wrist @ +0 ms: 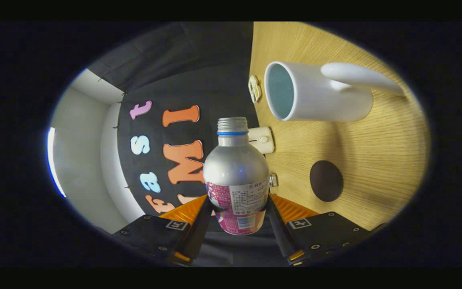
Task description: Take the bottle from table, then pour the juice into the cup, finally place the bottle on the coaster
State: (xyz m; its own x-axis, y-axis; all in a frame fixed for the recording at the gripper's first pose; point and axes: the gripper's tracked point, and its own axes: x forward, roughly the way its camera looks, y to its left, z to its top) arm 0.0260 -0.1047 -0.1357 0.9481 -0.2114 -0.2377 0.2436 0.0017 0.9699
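Observation:
My gripper (237,210) is shut on a silver metal bottle (235,168) with a pink and white label, a finger pressing on each side of its lower body. The bottle's threaded neck has no cap and points straight ahead of the fingers. The view is rolled on its side, so the wooden table (375,160) runs along the right. A white cup (319,96) with a large handle stands on it, beyond the bottle and to its right, with its open mouth facing the bottle's side. A dark round coaster (326,180) lies on the table nearer the fingers, right of the bottle.
A small white box-like object (263,139) sits at the table's far edge just behind the bottle's neck. A small pale ornament (254,88) lies near the cup's rim, and a small clear item (273,180) shows beside the bottle. Black cloth wall stands behind.

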